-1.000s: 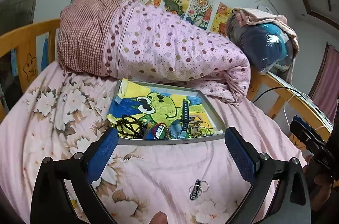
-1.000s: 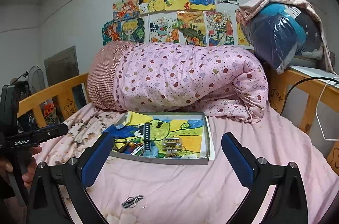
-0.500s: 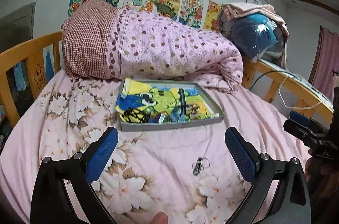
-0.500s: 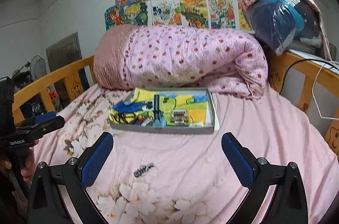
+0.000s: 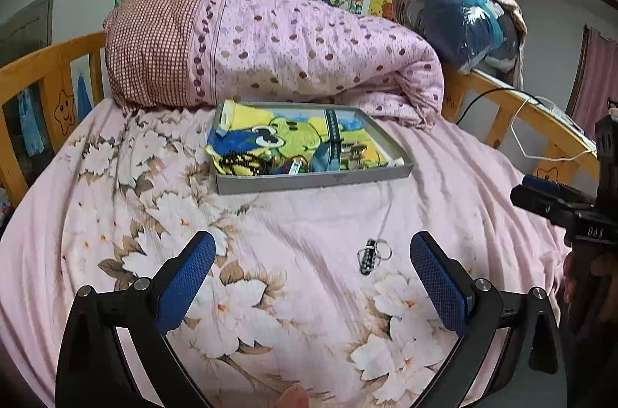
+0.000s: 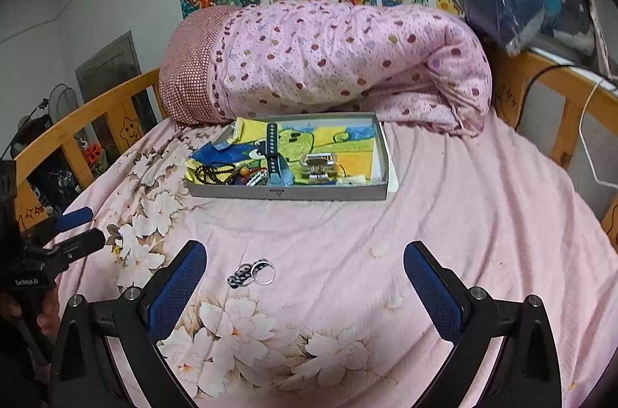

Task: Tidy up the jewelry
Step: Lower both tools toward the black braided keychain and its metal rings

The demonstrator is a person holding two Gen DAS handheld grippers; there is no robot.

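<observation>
"While both grippers, left and right, hang open and empty, what's left?"

"One ring cluster lies loose mid-bed. Farther off, the tray by the quilt already holds beads, watch, bracelets."

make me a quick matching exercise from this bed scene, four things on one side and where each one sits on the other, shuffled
Things
1. ring cluster
2. watch strap
3. rolled quilt
4. left claw

Places
A. inside the grey tray
B. behind the tray, at the head of the bed
C. loose on the pink sheet, in front of the tray
D. above the sheet, open and empty

Pairs: 1-C, 2-A, 3-B, 4-D
</observation>
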